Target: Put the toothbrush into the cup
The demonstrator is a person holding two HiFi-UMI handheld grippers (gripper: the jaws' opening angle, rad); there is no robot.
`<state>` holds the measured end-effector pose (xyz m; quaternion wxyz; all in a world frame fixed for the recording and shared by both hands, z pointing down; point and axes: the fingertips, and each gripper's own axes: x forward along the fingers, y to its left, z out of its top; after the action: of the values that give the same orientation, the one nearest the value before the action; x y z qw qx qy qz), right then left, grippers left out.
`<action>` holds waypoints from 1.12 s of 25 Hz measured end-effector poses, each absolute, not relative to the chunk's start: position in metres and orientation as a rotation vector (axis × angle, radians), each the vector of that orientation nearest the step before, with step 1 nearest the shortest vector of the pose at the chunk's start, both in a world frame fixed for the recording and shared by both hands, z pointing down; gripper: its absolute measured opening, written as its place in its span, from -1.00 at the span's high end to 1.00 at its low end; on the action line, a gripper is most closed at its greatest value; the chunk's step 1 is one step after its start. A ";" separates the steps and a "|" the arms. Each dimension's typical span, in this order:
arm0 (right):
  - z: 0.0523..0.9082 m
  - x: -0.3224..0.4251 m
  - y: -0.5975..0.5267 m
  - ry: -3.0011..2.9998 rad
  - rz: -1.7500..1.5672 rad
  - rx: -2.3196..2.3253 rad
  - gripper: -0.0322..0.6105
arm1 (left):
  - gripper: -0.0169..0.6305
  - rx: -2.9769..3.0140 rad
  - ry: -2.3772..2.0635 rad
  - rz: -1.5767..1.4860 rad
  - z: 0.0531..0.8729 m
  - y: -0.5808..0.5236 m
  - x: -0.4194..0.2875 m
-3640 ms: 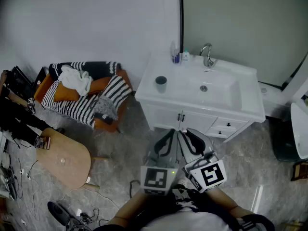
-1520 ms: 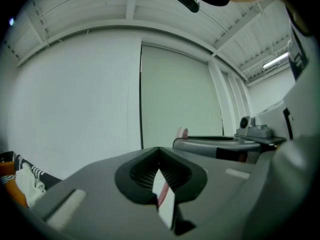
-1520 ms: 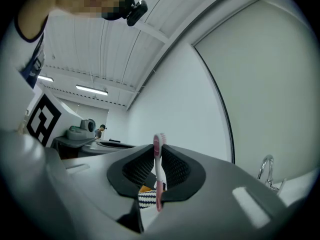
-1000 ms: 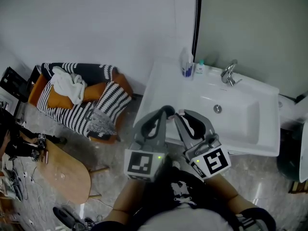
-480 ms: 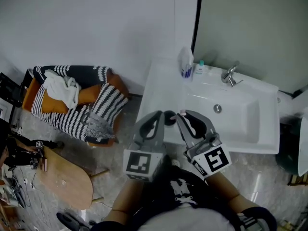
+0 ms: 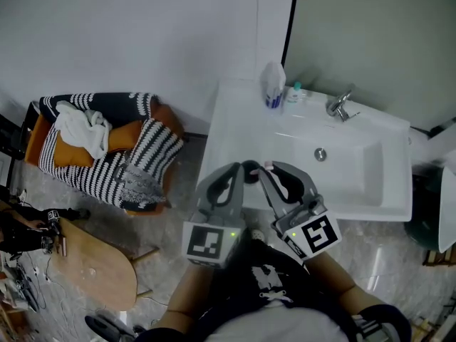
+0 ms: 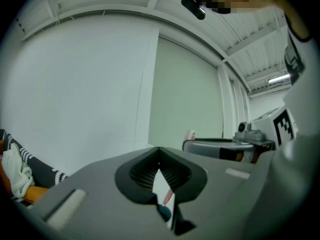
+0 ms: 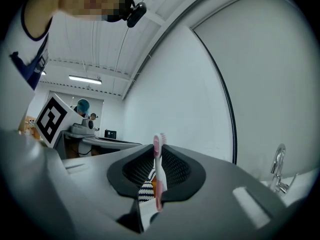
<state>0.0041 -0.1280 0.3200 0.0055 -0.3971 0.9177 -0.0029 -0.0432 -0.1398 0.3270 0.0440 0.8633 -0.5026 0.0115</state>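
Having reached the counter [image 6: 231, 123], the right hand-held gripper [image 8: 157, 156], clamped on the upright toothbrush [image 8: 158, 176], now nears the cup [image 6: 249, 171] for insertion, the left hand-held gripper [image 7: 160, 156] pinched together, empty.

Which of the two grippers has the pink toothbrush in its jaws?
The right gripper: its jaws clamp the pink toothbrush upright, bristle head above the pads. The left gripper has jaws meeting at the tips, no brush between them.
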 end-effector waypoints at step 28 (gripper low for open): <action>0.390 -0.006 -0.153 2.952 -0.142 -1.239 0.74 | 0.95 2.641 -1.564 0.005 0.385 -0.153 -0.051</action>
<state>-0.0062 -0.1533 0.3900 -0.0317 -0.3864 0.9207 -0.0444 -0.0508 -0.1531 0.3850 0.0359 0.8599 -0.5092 0.0016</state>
